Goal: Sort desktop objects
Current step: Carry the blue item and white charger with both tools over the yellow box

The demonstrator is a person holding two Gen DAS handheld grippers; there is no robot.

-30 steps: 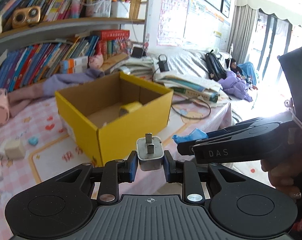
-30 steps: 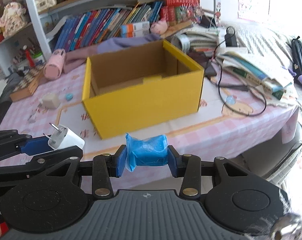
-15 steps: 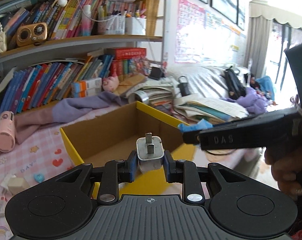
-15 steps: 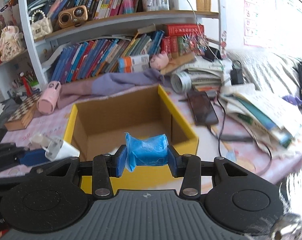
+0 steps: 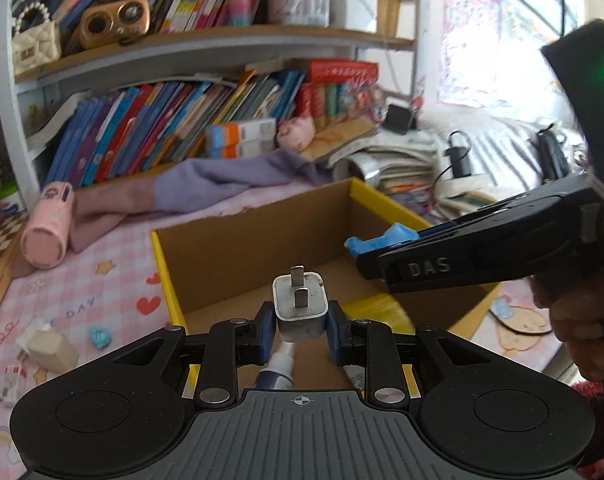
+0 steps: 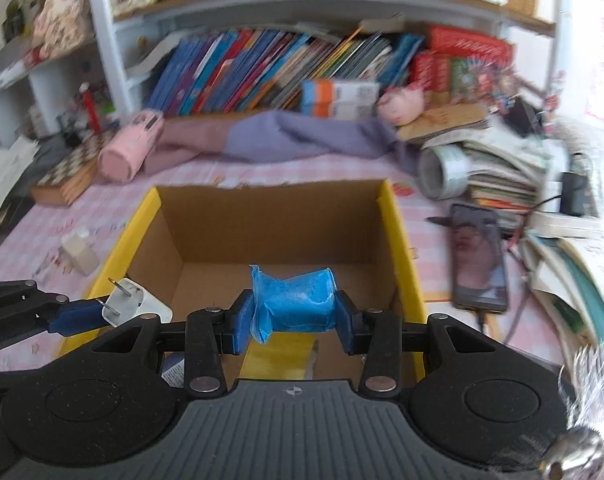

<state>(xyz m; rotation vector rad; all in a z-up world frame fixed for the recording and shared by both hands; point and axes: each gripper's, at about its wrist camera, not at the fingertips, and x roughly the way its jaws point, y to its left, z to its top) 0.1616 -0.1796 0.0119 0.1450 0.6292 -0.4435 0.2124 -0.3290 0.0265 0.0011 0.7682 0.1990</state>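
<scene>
My left gripper [image 5: 301,330] is shut on a white plug adapter [image 5: 300,302] with its two metal prongs pointing forward, held over the open yellow cardboard box [image 5: 162,256]. My right gripper [image 6: 292,322] is shut on a blue wrapped packet [image 6: 292,298], also above the box [image 6: 402,248]. In the right wrist view the left gripper [image 6: 114,312] and its adapter [image 6: 136,306] reach in from the left. The left wrist view shows the right gripper [image 5: 366,246] coming in from the right. A small bottle [image 5: 280,368] and a yellow item [image 6: 278,354] lie inside the box.
On the pink tablecloth left of the box lie a beige block [image 5: 52,346] and a small blue charm [image 5: 100,336]. A phone [image 6: 478,260], tape roll [image 6: 442,172] and piled books [image 6: 514,184] sit to the right. A pink case [image 5: 46,232], purple cloth [image 5: 222,180] and bookshelf stand behind.
Both grippers moved forward from in front of the box's near wall to above its open top, each keeping its grip. The box interior now fills the view.
</scene>
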